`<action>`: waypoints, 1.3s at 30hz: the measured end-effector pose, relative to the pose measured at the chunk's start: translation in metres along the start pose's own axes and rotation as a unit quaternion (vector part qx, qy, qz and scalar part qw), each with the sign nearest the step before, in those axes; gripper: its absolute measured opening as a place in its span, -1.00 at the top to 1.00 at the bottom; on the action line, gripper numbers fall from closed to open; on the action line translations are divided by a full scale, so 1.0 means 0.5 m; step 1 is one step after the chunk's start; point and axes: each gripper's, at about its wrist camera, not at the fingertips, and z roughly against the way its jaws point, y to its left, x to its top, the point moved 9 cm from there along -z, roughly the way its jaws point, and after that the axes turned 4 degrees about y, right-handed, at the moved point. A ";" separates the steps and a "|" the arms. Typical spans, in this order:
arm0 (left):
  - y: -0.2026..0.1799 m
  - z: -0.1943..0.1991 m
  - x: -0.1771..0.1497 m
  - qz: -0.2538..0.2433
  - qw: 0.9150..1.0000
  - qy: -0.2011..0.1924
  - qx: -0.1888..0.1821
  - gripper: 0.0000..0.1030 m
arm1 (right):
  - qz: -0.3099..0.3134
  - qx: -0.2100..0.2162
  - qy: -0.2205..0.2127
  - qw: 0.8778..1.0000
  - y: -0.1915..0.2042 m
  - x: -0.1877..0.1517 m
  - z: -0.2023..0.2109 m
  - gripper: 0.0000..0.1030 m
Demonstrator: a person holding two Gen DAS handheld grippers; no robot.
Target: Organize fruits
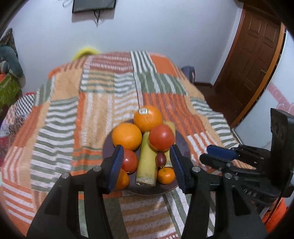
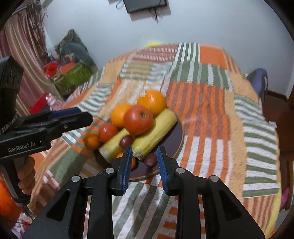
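Fruit pile, oranges, red tomatoes, yellow bananas, sits on dark round plate [image 1: 181, 145] atop striped table [image 1: 77, 114]. Your left gripper [image 1: 146, 165] spread, empty; right gripper [image 2: 144, 163] likewise, both near plate.

1. A home room: ahead of the jaws, a table under a striped patchwork cloth [image 1: 102, 95] carries a plate [image 2: 172, 145] of fruit.
2. Beyond it, a white wall with a mounted screen [image 1: 93, 5].
3. Far right of the jaws, a panelled wooden door [image 1: 253, 60].
4. Left, a striped curtain [image 2: 23, 36], piled cushions and boxes [image 2: 73, 73].
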 end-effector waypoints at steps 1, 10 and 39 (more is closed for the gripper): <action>-0.001 0.015 0.003 0.000 1.000 -0.008 0.003 0.00 | 0.002 -0.003 -0.013 1.000 0.005 0.007 0.023 0.50; -0.037 0.269 0.028 0.011 0.991 -0.130 0.021 0.00 | 0.022 -0.018 -0.139 0.990 0.085 0.049 0.250 0.50; -0.146 0.702 -0.095 -0.016 0.937 -0.339 0.078 -1.00 | 0.054 -0.091 -0.352 0.930 0.256 -0.005 0.568 -1.00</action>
